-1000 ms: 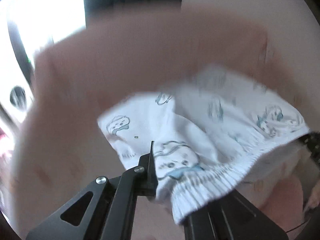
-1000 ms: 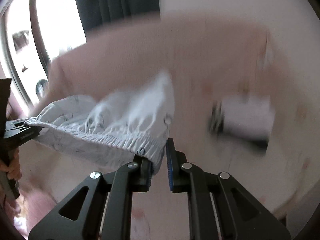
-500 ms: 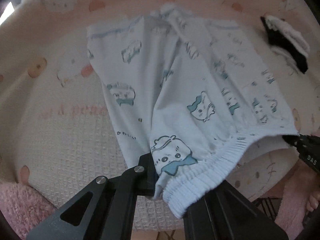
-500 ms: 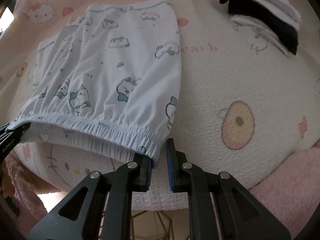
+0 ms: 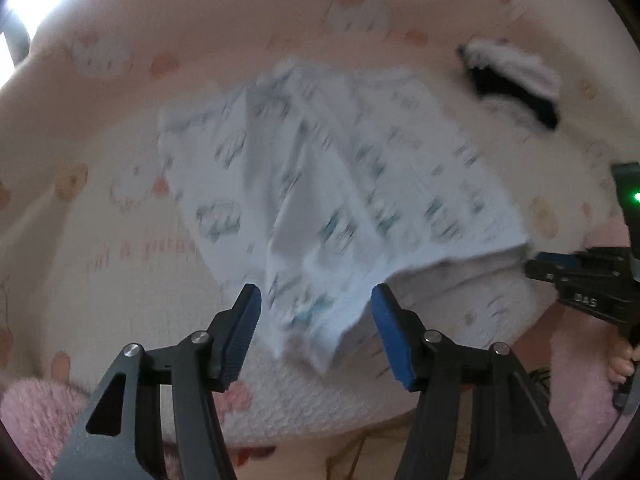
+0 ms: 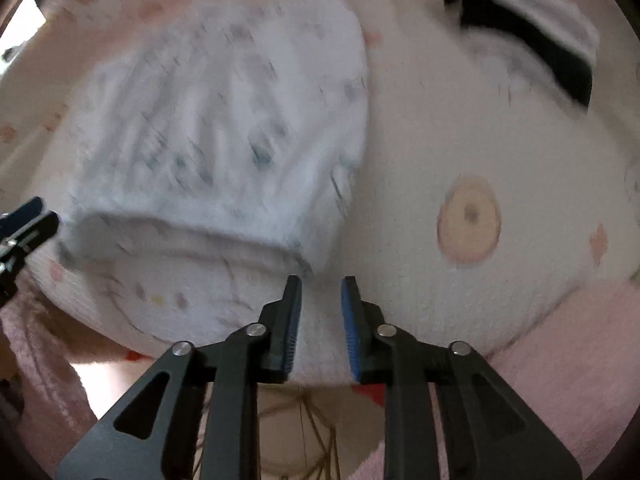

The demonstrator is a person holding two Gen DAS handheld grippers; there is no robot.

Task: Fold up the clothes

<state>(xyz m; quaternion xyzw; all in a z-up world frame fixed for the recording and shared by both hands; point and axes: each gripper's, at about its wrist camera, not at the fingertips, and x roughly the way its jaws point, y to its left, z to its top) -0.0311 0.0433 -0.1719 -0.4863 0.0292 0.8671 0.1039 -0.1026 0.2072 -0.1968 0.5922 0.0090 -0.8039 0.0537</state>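
Note:
White shorts (image 5: 328, 184) printed with blue cartoon animals lie spread on a cream and pink blanket (image 5: 132, 248), blurred by motion. Their elastic waistband faces me. My left gripper (image 5: 316, 332) is open, its blue pads wide apart on either side of the waistband's left corner, gripping nothing. In the right wrist view the shorts (image 6: 236, 128) lie ahead and to the left. My right gripper (image 6: 320, 320) is open just short of the waistband's right corner, with nothing between its fingers. Each gripper shows at the edge of the other's view.
A folded stack of black and white clothes (image 6: 532, 36) lies at the far right of the blanket (image 6: 480, 128). A fluffy pink cover (image 6: 576, 360) hangs at the near edge. A hand (image 5: 624, 364) holds the right gripper's handle.
Both grippers have opened and let go of the waistband. The shorts have dropped flat onto the blanket, and both grippers have drawn back a little.

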